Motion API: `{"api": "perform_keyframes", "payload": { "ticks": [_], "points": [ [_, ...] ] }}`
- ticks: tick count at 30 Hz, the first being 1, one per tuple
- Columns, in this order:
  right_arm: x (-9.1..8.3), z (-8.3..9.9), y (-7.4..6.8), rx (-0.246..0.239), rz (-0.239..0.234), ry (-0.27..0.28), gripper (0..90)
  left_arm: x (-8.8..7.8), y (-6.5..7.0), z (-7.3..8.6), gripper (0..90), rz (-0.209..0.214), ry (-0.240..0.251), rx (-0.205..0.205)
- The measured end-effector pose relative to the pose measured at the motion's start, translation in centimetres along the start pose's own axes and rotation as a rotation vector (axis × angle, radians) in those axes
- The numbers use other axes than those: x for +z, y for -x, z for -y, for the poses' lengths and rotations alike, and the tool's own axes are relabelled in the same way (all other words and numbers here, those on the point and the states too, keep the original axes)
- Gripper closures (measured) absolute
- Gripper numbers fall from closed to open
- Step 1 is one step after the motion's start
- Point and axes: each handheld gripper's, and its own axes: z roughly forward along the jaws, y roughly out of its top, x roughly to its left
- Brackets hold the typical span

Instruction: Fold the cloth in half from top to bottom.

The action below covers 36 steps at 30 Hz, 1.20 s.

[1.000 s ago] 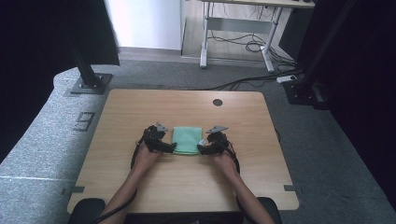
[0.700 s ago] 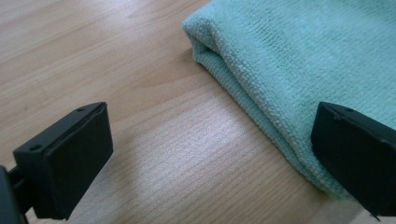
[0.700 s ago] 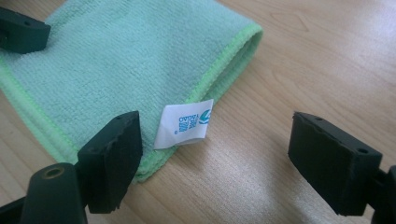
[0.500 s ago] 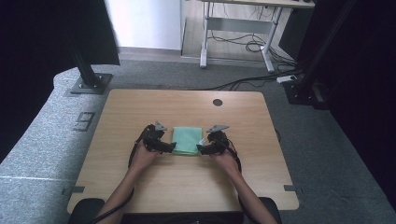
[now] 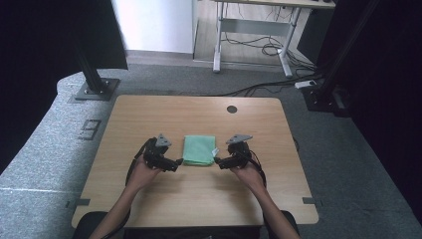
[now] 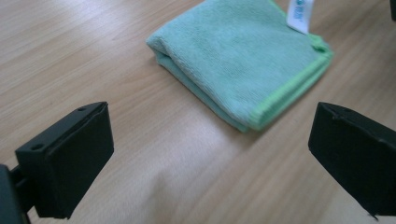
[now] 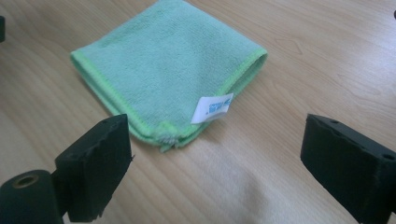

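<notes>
Presently the folded green cloth (image 5: 199,150) is seen flat on the surface (image 5: 149,114), between the left gripper (image 5: 175,163) at nine o'clock and the right gripper (image 5: 219,162) at three; both are held wide open and empty, the right gripper's jaws having just been opening, at like nearness.

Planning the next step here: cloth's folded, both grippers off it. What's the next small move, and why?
Probably draw both hands back toward the near table edge. The green folded microfibre cloth lies flat and square on the light wooden table, layers stacked, white tag at one corner. The left gripper and right gripper flank it with jaws wide and nothing between them; the right's jaws have just been opening. The fold looks finished.
</notes>
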Motion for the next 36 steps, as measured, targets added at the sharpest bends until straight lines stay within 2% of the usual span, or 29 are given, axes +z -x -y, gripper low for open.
{"api": "perform_keyframes", "payload": {
  "ticks": [9,14,17,22,26,31,32,33,36],
  "points": [
    [-2.4,1.1,-0.8,-0.036,0.002,0.008,2.0,-2.2,0.9,1.6,0.0,-0.007,0.013,0.033],
    [-3.3,2.4,-1.1,-0.046,0.006,0.005,0.1,-2.4,1.1,3.2,0.0,-0.004,0.005,0.026],
    [-3.6,3.6,-1.0,-0.034,0.009,-0.004,0.0,-2.2,1.1,4.4,0.0,-0.004,-0.011,0.014],
    [-3.5,5.4,-0.5,0.001,0.012,-0.025,0.0,-1.7,0.8,6.2,0.0,-0.009,-0.046,-0.006],
    [-2.8,6.8,-0.2,0.026,0.009,-0.049,0.0,-1.4,0.8,6.9,0.0,-0.014,-0.068,-0.01],
    [-1.9,7.9,-0.1,0.024,0.019,-0.089,0.0,-0.8,1.1,7.4,0.0,-0.013,-0.093,0.002],
    [-1.8,8.1,-0.2,0.014,0.034,-0.081,0.0,-0.6,1.0,7.5,0.0,-0.001,-0.087,-0.004],
    [-1.8,8.1,-0.1,0.016,0.032,-0.074,0.0,-0.5,0.9,7.6,0.0,0.021,-0.085,-0.03],
    [-1.7,8.3,-0.2,0.027,0.045,-0.053,0.0,-0.5,0.9,7.5,0.0,0.022,-0.087,-0.029]
  ]
}}
